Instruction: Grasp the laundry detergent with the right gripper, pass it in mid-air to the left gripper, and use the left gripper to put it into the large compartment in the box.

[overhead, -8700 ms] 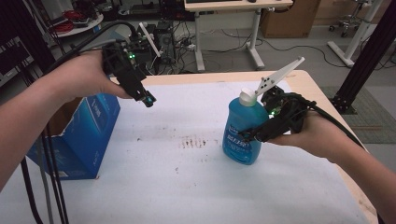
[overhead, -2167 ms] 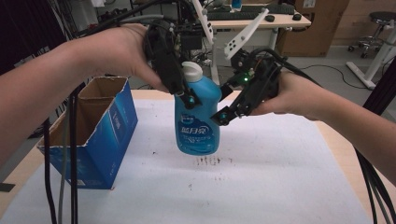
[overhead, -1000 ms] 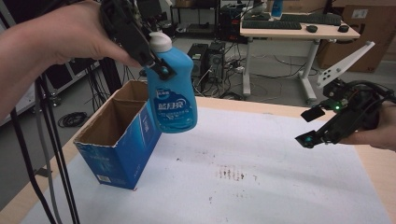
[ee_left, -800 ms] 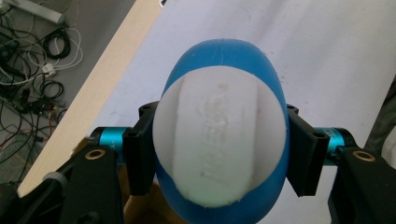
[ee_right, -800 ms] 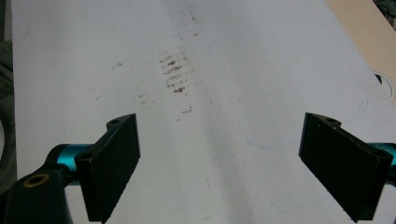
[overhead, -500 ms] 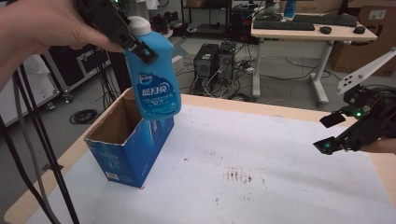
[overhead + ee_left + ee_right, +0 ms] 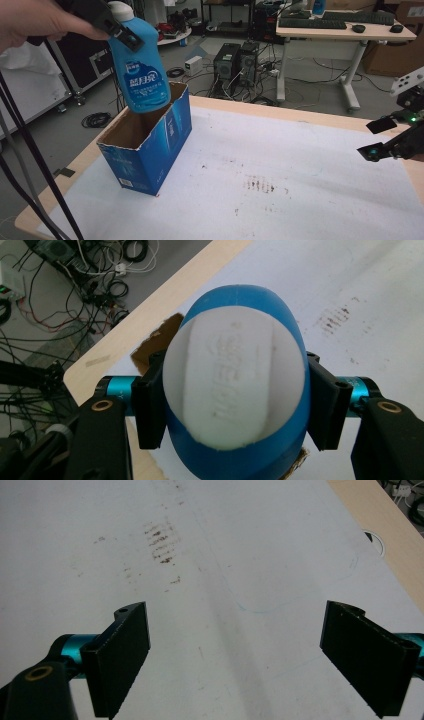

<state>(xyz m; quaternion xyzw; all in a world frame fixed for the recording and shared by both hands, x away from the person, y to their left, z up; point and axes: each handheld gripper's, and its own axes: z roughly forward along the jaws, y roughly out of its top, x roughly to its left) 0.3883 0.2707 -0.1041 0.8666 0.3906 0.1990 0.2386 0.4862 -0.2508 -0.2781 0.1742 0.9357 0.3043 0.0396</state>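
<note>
— Where's the bottle (image 7: 141, 70)?
— In the air, upright, its base just above the open box (image 7: 148, 145) at the table's (image 7: 310, 190) left edge.
— What holds it?
— The left gripper (image 7: 120, 36), jaws pinching its neck from both sides, under the white cap (image 7: 234, 380).
— And the right gripper (image 7: 382, 137)?
— Well apart, over the table's right side, jaws spread wide with nothing between them.
</note>
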